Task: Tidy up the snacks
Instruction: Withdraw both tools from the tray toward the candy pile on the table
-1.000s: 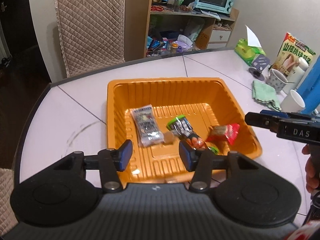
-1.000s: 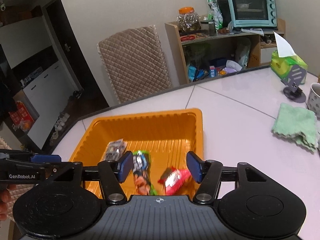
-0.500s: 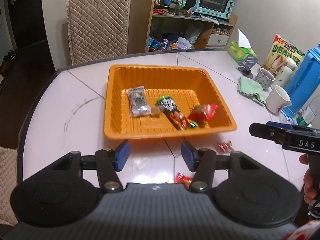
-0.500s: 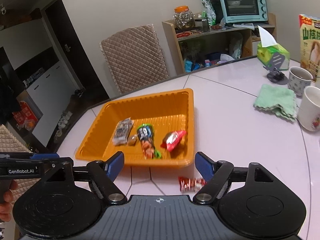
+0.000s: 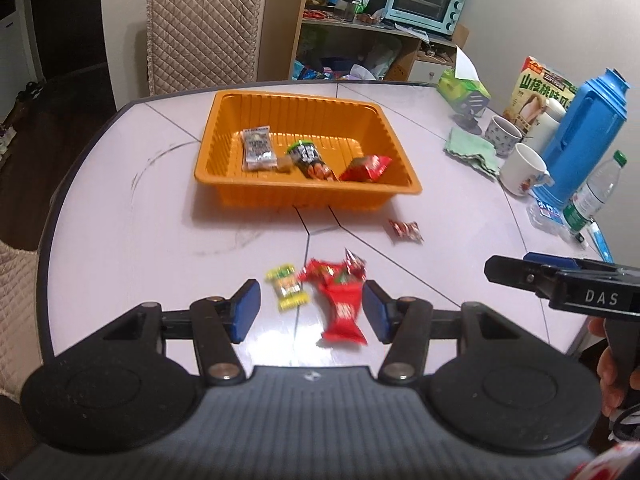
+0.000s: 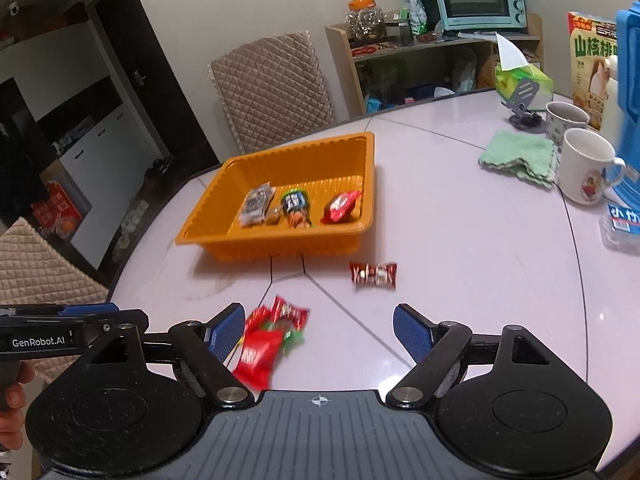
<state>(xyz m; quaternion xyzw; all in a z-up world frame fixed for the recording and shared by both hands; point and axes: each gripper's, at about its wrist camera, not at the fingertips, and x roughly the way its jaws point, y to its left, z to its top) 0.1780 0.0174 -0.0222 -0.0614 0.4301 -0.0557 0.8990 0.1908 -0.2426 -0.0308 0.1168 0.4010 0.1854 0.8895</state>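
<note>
Snacks half sorted on a white bench (image 5: pixel 120 240): an orange tray (image 5: pixel 224 192) already holds a grey packet (image 5: pixel 259 148), a green-topped packet (image 5: pixel 310 158) and a red one (image 5: pixel 366 168). Left to gather, nearer the camera, are a yellow-green candy (image 5: pixel 288 288), a cluster of red wrappers (image 5: pixel 340 288) and a lone red-and-white candy (image 6: pixel 374 274). The left claw (image 5: pixel 310 310) stands partly open and empty; the right claw (image 6: pixel 320 330), also empty, is opening wide. A second ago both hovered over the tray; they have since pulled back toward the loose sweets.
</note>
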